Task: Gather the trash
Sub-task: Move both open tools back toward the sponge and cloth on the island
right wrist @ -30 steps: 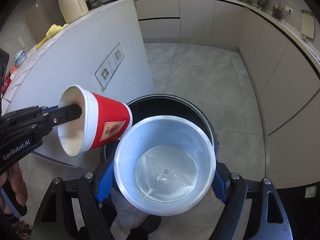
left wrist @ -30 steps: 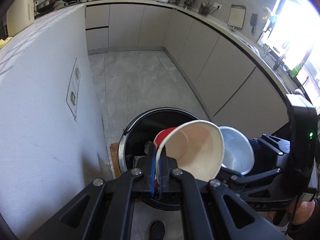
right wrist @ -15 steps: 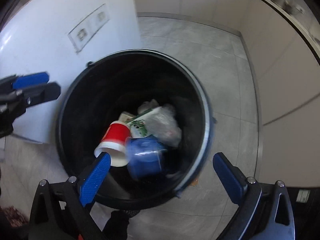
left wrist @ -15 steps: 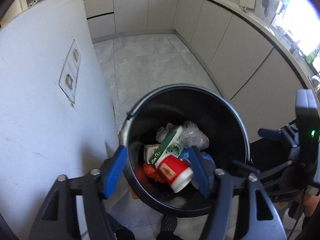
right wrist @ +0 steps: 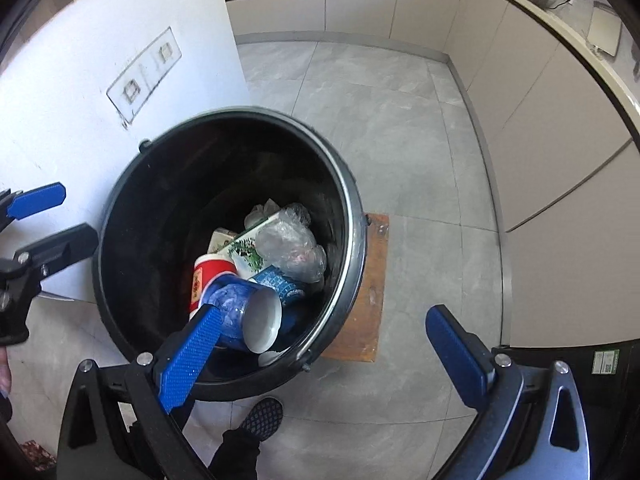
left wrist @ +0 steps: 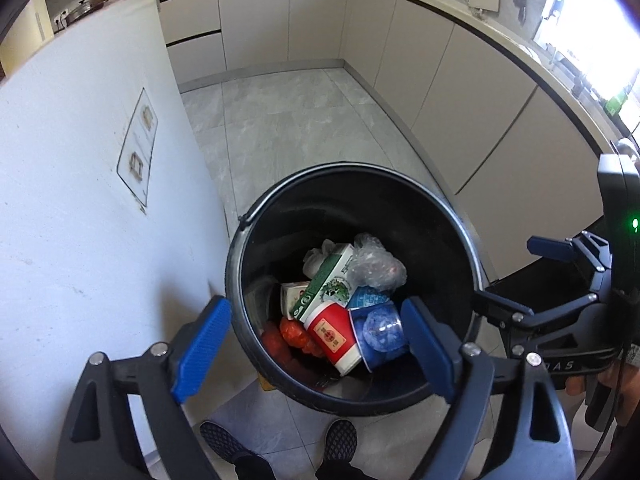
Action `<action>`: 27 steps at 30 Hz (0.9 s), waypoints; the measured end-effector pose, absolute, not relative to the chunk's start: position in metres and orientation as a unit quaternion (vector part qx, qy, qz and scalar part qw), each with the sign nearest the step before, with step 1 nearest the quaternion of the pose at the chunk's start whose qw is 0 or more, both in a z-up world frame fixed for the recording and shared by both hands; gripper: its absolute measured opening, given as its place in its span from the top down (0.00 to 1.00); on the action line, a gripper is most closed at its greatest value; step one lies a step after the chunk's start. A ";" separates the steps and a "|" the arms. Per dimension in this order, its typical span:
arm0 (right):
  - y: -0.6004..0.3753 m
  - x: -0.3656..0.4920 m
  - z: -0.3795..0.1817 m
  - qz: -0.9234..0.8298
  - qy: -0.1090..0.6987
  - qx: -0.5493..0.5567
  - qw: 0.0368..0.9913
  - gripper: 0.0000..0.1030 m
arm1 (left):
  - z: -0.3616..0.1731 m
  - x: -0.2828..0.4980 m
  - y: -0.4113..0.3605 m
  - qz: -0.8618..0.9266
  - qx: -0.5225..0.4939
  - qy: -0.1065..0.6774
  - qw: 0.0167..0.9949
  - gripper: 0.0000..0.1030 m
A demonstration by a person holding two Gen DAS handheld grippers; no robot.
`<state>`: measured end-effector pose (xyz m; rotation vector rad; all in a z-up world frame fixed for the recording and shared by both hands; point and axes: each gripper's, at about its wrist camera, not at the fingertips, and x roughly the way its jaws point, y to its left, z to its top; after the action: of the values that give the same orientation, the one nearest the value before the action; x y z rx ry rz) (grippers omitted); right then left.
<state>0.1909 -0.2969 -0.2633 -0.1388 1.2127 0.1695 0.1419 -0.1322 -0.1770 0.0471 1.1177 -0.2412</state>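
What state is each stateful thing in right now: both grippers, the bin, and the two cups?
left gripper: open, nothing between its pads, jaws just opened wider.
right gripper: open, empty, above the bin.
trash bin: upright, lidless, partly filled.
red paper cup: lying on its side in the bin.
blue cup: lying on its side beside the red one.
green-and-white carton: tilted on the pile.

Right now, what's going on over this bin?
A person holds both grippers above the black trash bin. The left gripper and right gripper have just been opening and hold nothing. The red paper cup and blue cup lie inside on the other trash.
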 end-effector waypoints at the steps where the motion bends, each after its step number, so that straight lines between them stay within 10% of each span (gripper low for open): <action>1: -0.298 0.191 -0.262 0.079 0.567 -0.064 0.817 0.00 | -0.174 0.141 -0.132 -0.115 0.022 0.527 0.842 0.14; 27: -0.255 0.186 -0.112 0.042 0.461 -0.015 0.886 0.00 | -0.061 0.132 -0.064 -0.118 -0.012 0.443 0.889 0.14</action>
<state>0.1864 -0.2550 -0.1117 -0.0318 0.9594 0.0881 0.1316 -0.0644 -0.0608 -0.0244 0.9203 -0.2450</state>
